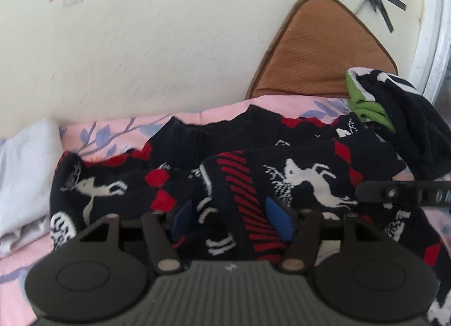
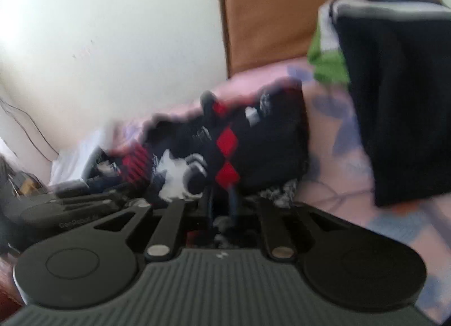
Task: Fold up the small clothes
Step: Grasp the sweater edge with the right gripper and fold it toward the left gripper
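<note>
sweater (image 1: 282,173): lay on the pink sheet (image 1: 93,134), collar toward the wall-side edge, one side already flapped inward, likely mid-fold.
left gripper (image 1: 232,221): jaws about half open, straddling the striped fold, pads not pressing.
right gripper (image 2: 221,207): jaws nearly shut, apparently pinching sweater cloth; blurred.
dark garment (image 1: 417,128): bunched near the sheet's right edge.
</note>
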`<control>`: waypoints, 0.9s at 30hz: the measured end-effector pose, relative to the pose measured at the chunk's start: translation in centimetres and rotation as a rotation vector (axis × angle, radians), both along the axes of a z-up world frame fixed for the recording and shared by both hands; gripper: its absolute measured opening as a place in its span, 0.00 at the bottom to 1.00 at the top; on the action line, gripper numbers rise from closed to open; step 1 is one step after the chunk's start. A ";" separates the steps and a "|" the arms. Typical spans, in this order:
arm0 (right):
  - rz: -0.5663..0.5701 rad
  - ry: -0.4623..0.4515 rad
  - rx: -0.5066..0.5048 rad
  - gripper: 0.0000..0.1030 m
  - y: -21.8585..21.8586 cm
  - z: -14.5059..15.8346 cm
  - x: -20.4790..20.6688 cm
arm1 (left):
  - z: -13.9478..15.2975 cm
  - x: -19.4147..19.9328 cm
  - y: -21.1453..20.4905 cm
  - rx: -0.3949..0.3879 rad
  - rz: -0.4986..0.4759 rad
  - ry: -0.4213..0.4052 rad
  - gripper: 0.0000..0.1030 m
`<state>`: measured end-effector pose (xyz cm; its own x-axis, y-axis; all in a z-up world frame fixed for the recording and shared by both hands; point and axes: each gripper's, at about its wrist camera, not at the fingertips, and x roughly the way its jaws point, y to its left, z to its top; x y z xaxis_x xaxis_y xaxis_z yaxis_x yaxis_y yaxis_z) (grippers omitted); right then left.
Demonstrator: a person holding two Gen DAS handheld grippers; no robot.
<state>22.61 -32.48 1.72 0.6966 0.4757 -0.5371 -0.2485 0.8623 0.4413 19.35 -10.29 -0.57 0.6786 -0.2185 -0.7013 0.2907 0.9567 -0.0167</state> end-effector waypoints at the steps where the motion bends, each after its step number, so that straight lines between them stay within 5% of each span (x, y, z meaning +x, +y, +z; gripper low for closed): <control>1: -0.001 0.036 0.033 0.05 -0.6 0.2 0.4 | 0.5 -0.3 0.7 -0.009 0.012 0.014 0.58; 4: -0.071 0.052 0.078 0.13 -2.4 1.8 -1.2 | 2.5 -3.3 3.5 -0.023 0.007 -0.040 0.59; 6: -0.057 -0.051 -0.024 0.19 -2.4 3.3 -3.8 | 3.1 -5.6 5.4 0.019 0.018 -0.094 0.63; 8: -0.051 -0.119 -0.156 0.44 -1.8 3.9 -6.5 | 2.9 -6.8 7.3 0.037 0.061 -0.097 0.65; 10: -0.039 -0.139 -0.254 0.51 -1.2 3.4 -7.6 | 2.3 -7.2 8.8 0.008 0.108 -0.058 0.65; 12: -0.013 -0.097 -0.334 0.40 -0.4 2.0 -6.9 | 1.5 -7.5 9.7 -0.015 0.138 -0.026 0.63; 13: 0.001 -0.083 -0.361 0.16 0.0 1.3 -6.6 | 1.0 -7.7 9.7 -0.002 0.152 -0.017 0.62; 16: -0.108 -0.115 -0.350 0.09 -1.2 1.2 -6.0 | -0.6 -8.4 10.3 0.025 0.186 -0.023 0.66; 18: -0.198 -0.103 -0.348 0.09 -2.2 0.9 -5.9 | -0.6 -8.7 10.9 0.007 0.195 -0.026 0.66; 21: -0.187 -0.105 -0.367 0.11 -1.8 1.0 -6.7 | -0.5 -8.9 11.0 0.010 0.210 -0.032 0.68; 27: -0.108 -0.140 -0.324 0.35 -1.6 2.2 -11.1 | -0.7 -12.4 11.4 0.018 0.207 -0.051 0.69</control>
<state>11.50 -34.06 3.89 0.8110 0.2163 -0.5436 -0.1871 0.9762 0.1093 6.96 1.12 -1.25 0.7421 -0.0587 -0.6677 0.0881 0.9961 0.0104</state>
